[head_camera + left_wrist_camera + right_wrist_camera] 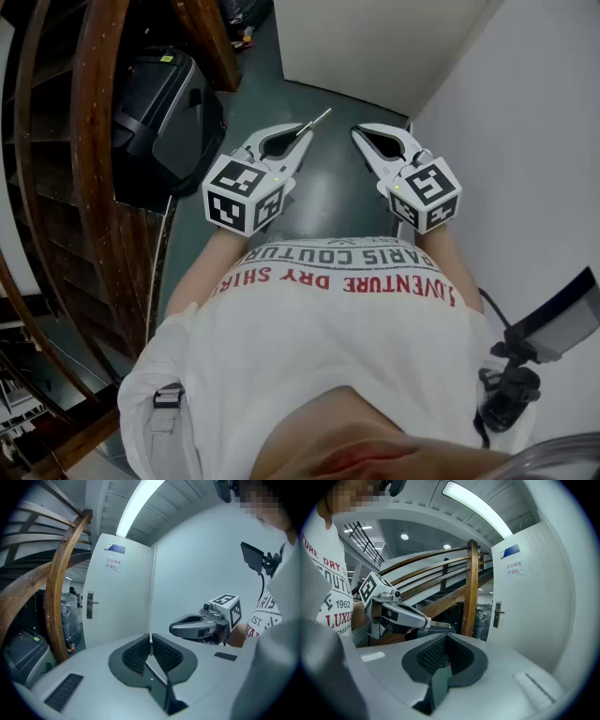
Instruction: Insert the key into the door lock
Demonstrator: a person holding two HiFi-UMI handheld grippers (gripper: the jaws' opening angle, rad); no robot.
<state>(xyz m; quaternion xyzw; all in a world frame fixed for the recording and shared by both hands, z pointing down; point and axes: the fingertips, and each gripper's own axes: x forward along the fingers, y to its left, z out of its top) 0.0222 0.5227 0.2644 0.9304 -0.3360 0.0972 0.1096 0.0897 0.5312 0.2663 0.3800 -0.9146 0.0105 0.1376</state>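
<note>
While the left gripper's [302,132] fingers [136,655] pinch the key [319,118] blade-forward, the door lock [89,604] stands well ahead; the right gripper's [357,132] fingers [431,653] are closed, empty.

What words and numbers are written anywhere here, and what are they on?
"PARIS COUTUR": upside down on the white T-shirt, head view; the end is cut off.
"ADVENTURE": same shirt, red letters.
"DRY", "1962", "LUXU": same shirt, right gripper view.
Red writing on the paper notice on the door: too blurred to read.
Blue plate above it: too small to read.
</note>
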